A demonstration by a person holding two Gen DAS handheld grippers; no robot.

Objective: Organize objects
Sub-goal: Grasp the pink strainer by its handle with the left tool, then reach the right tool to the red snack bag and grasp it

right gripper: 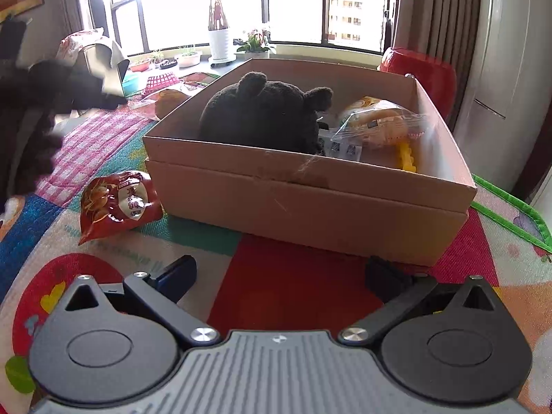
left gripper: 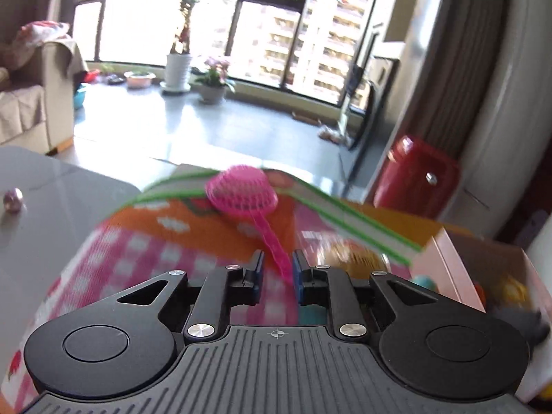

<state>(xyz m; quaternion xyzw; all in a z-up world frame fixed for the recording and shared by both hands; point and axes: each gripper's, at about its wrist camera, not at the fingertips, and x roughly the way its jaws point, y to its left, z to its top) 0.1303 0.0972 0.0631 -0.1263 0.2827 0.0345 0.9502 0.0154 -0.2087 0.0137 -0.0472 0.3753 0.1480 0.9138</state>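
Note:
My left gripper (left gripper: pixel 278 269) is shut on the handle of a pink mesh toy scoop (left gripper: pixel 241 191) and holds it above the colourful play mat (left gripper: pixel 145 252); the view is blurred. The cardboard box (right gripper: pixel 310 200) stands on the mat in the right wrist view, and its corner shows in the left wrist view (left gripper: pixel 448 269). In it lie a dark plush bear (right gripper: pixel 262 114), a wrapped bun (right gripper: pixel 383 122) and a yellow toy (right gripper: pixel 407 158). My right gripper (right gripper: pixel 283 272) is open and empty, low over the mat in front of the box. A red snack packet (right gripper: pixel 117 203) lies left of the box.
A grey table (left gripper: pixel 41 207) with a small shiny ball (left gripper: pixel 13 200) lies left of the mat. A red stool (right gripper: pixel 427 72) stands behind the box. Another wrapped bun (right gripper: pixel 169 100) lies on the mat beyond it. A dark blurred shape (right gripper: pixel 31 114) shows at the left.

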